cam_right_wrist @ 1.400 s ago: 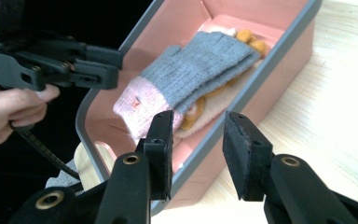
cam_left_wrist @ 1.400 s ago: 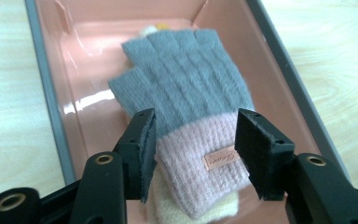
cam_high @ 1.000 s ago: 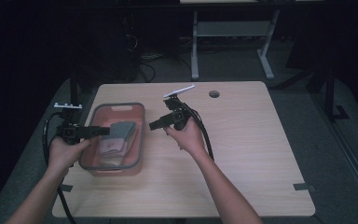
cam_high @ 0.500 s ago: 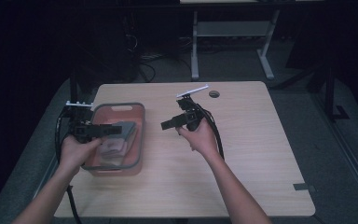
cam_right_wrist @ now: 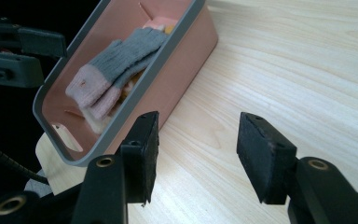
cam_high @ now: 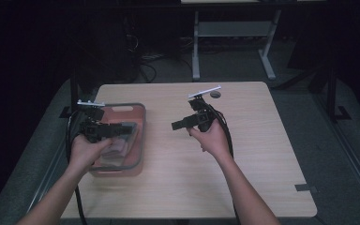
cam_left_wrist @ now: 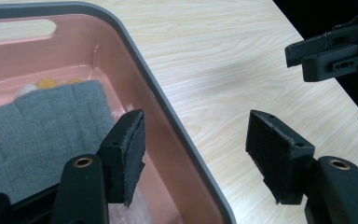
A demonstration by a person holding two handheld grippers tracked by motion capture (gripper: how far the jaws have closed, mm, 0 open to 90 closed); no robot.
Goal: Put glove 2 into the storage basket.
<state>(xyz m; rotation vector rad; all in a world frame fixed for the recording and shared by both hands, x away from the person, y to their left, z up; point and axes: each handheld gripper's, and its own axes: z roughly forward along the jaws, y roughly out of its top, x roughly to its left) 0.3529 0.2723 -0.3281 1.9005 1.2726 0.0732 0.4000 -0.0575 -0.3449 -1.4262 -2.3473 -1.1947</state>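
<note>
A pink bin with a grey rim (cam_high: 144,126) stands on the left of the wooden table. Grey knitted gloves with pink cuffs (cam_right_wrist: 116,63) lie in it, over something yellow. My left gripper (cam_high: 129,129) hovers over the bin's right side. Its jaws have just been opening and now stand open above the rim (cam_left_wrist: 168,116), beside a grey glove (cam_left_wrist: 46,126), with the pads touching nothing. My right gripper (cam_high: 175,125) is held over the table's middle, pointing left at the bin wall (cam_right_wrist: 182,74). Its jaws have also just been opening and are empty (cam_right_wrist: 196,156).
A small dark round object (cam_high: 215,94) lies near the table's far edge. Bare wood (cam_high: 262,164) spreads to the right and front. Cables trail from both grippers. A metal desk frame (cam_high: 229,33) stands on the floor behind the table.
Both hands have moved to the right. The left gripper now reaches over the bin's right rim. Both pairs of jaws stand wider apart.
</note>
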